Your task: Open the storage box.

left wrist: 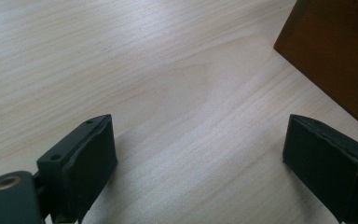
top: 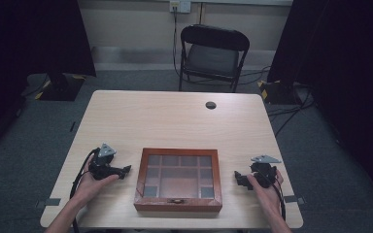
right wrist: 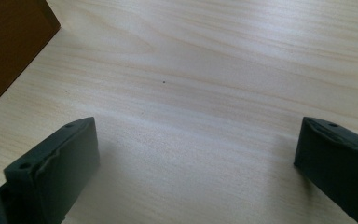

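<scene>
A shut wooden box (top: 178,179) with a glass lid and a small front latch lies near the front edge of the light wooden table (top: 175,121). My left gripper (top: 125,170) rests to the box's left, jaws wide apart and pointing at the box. On the other side my right gripper (top: 238,177) rests, jaws wide apart as well and aimed at the box. In the left gripper view, the left gripper (left wrist: 198,154) has bare tabletop between its jaws and the box's brown side (left wrist: 340,56) at upper right. The right gripper (right wrist: 198,158) also frames bare tabletop, with the box (right wrist: 9,42) at upper left.
A black folding chair (top: 212,56) stands behind the table. A round cable hole (top: 211,105) sits near the table's far edge. Dark curtains and stands flank both sides, with cables on the grey floor at right.
</scene>
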The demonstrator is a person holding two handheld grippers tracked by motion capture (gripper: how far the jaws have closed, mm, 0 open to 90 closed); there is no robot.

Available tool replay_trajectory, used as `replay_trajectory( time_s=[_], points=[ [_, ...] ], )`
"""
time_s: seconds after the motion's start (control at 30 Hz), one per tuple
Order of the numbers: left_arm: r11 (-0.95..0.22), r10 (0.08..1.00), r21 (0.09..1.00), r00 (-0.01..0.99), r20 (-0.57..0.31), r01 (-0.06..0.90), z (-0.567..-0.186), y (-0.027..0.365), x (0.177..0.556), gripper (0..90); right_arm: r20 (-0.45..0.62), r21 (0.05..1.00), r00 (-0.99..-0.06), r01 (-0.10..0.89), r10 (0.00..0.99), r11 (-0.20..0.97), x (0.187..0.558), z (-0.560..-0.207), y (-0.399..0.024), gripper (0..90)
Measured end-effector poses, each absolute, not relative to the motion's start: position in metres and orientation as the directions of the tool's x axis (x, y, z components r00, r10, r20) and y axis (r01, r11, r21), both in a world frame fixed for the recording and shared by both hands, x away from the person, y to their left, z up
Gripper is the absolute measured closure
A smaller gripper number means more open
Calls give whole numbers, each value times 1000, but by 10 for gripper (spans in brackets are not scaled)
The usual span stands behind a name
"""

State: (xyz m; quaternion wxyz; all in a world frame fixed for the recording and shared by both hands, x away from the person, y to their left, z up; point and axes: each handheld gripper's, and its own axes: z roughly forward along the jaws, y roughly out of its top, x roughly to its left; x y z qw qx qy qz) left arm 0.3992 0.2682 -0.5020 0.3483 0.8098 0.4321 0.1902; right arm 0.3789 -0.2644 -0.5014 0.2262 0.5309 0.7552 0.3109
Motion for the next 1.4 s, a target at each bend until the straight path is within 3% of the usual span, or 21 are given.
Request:
replay_trajectory(
  time_s=[0.17,0.23,0.3,0.37,0.73,1.03,1.13,1.4],
  points=[
    [-384,832,729,555,6,567,-502,268,399,86,-13,696,-319,677,948,238,379,-500,-263,3],
    [-380,833,730,553,4,568,-502,268,399,87,-14,691,-333,678,943,250,378,-497,-262,53],
    [-384,832,729,555,6,567,-502,268,399,86,-13,697,-327,675,945,243,377,-495,-261,183],
    [-382,832,729,555,4,568,-502,268,399,86,9,695,-326,681,945,229,377,-493,-260,162],
    [-384,831,728,556,5,568,-502,268,399,87,186,727,-435,664,881,175,374,-475,-252,265],
    [-382,832,728,555,3,569,-502,268,399,87,215,775,-529,604,821,186,366,-453,-236,369],
    [-378,834,730,552,1,570,-502,268,398,87,217,793,-615,564,758,231,360,-438,-227,426],
    [-378,834,730,552,2,569,-502,268,398,87,202,828,-735,481,647,288,352,-417,-193,505]
  ],
)
